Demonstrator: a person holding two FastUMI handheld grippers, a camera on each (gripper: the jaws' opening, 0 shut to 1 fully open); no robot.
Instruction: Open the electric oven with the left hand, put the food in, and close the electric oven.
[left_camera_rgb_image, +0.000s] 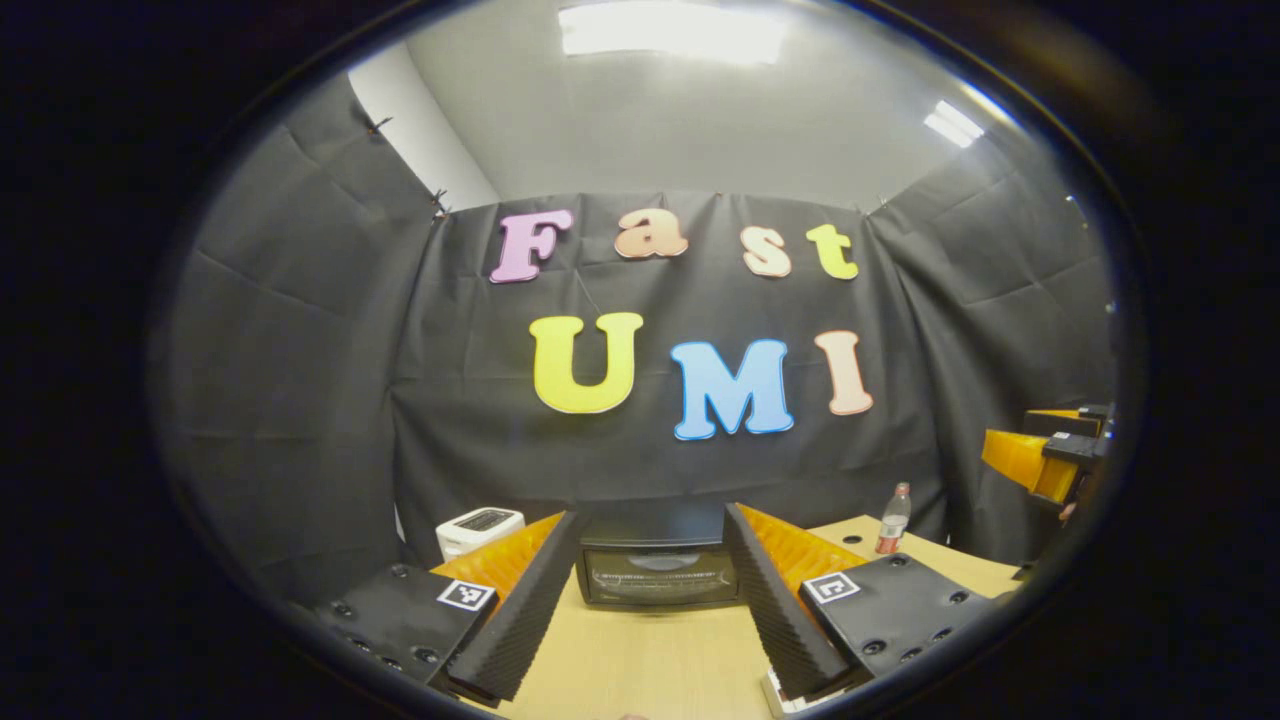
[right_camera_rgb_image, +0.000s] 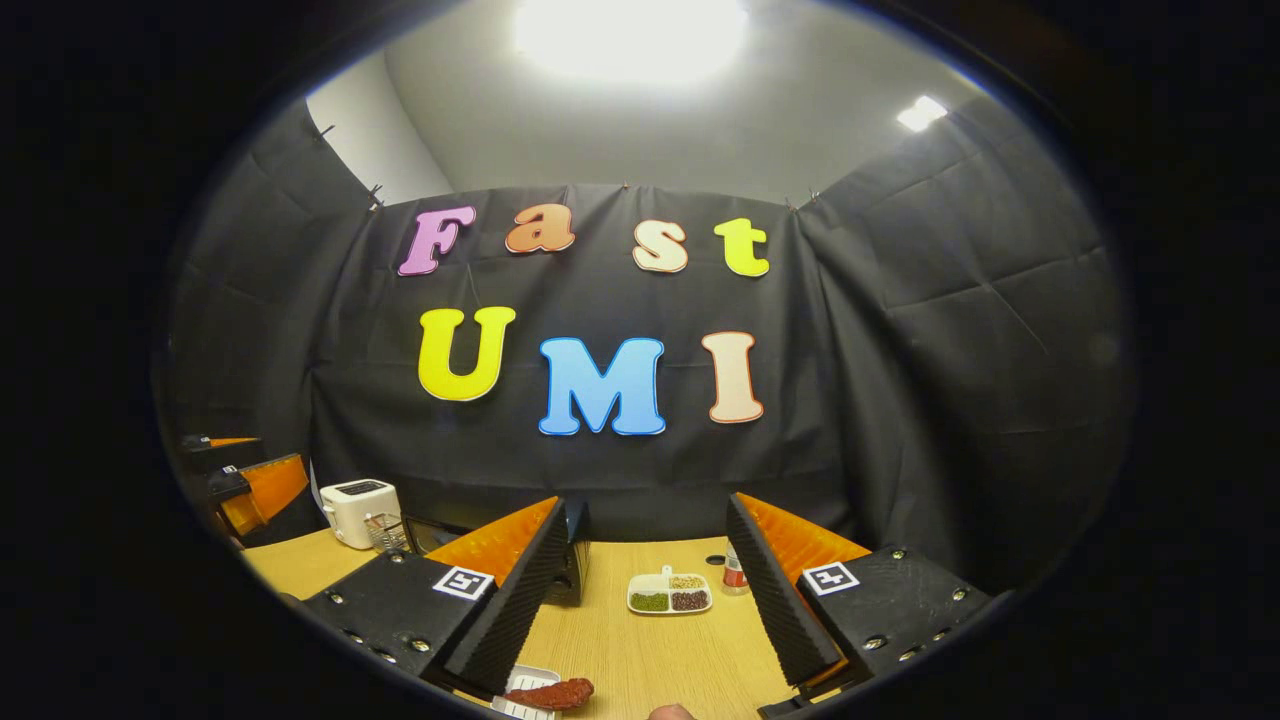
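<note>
The black electric oven (left_camera_rgb_image: 655, 570) stands on the wooden table (left_camera_rgb_image: 640, 660) straight ahead, its glass door shut. My left gripper (left_camera_rgb_image: 652, 515) is open, short of the oven, with nothing between its fingers. In the right gripper view the food, a reddish sausage-like piece (right_camera_rgb_image: 550, 693), lies on a white plate (right_camera_rgb_image: 528, 682) at the bottom edge, just below the left finger. My right gripper (right_camera_rgb_image: 648, 510) is open and empty above the table. A corner of the oven (right_camera_rgb_image: 577, 565) peeks out behind that finger.
A white toaster (left_camera_rgb_image: 480, 530) sits left of the oven, and a small bottle (left_camera_rgb_image: 893, 518) to its right. A divided dish of grains (right_camera_rgb_image: 670, 592) and a wire rack (right_camera_rgb_image: 385, 530) are on the table. The other gripper (left_camera_rgb_image: 1050, 460) hovers at the right edge.
</note>
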